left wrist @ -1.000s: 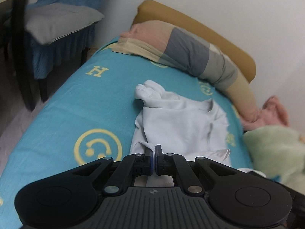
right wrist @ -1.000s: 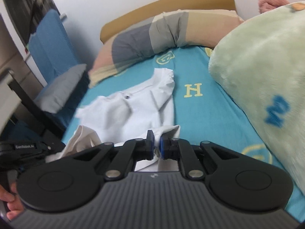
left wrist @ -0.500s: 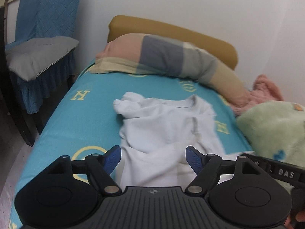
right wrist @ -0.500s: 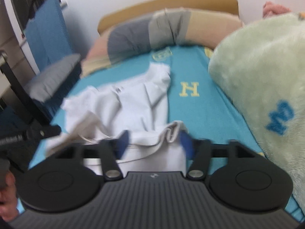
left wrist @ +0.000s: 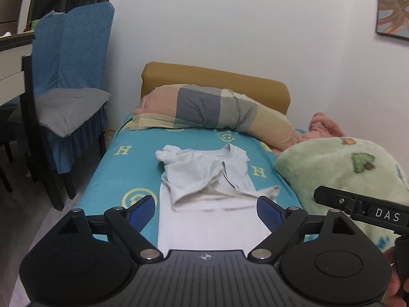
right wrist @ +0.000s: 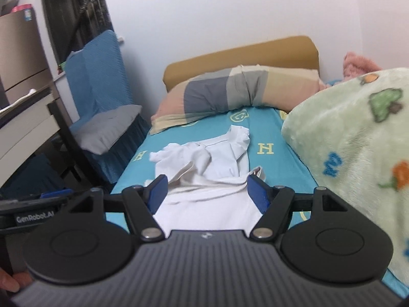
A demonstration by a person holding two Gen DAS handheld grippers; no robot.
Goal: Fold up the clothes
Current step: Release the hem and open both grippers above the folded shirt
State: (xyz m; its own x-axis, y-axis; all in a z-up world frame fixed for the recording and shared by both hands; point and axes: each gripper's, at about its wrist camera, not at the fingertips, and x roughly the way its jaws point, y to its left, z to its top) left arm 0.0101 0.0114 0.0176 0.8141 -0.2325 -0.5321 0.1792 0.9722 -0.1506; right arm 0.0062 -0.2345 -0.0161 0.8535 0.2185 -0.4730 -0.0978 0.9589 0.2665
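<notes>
A white T-shirt [left wrist: 204, 176] lies on the teal bed sheet [left wrist: 122, 176], its lower part doubled up over the chest, neck toward the pillow. It also shows in the right wrist view [right wrist: 204, 163]. My left gripper [left wrist: 205, 211] is open and empty, held back above the near folded edge. My right gripper [right wrist: 207, 192] is open and empty, also above the near part of the shirt. Part of the right gripper [left wrist: 368, 212] shows at the right of the left wrist view.
A long patchwork pillow [left wrist: 212, 111] lies against the brown headboard [left wrist: 214, 76]. A green fleece blanket [right wrist: 358, 138] is heaped along the bed's right side, with a pink cloth [left wrist: 324, 125] behind it. A blue-covered chair [left wrist: 69, 89] stands left of the bed.
Both grippers were shut on the shirt's hem a second ago. They opened, let the hem fall on the shirt, and pulled back and up from the bed.
</notes>
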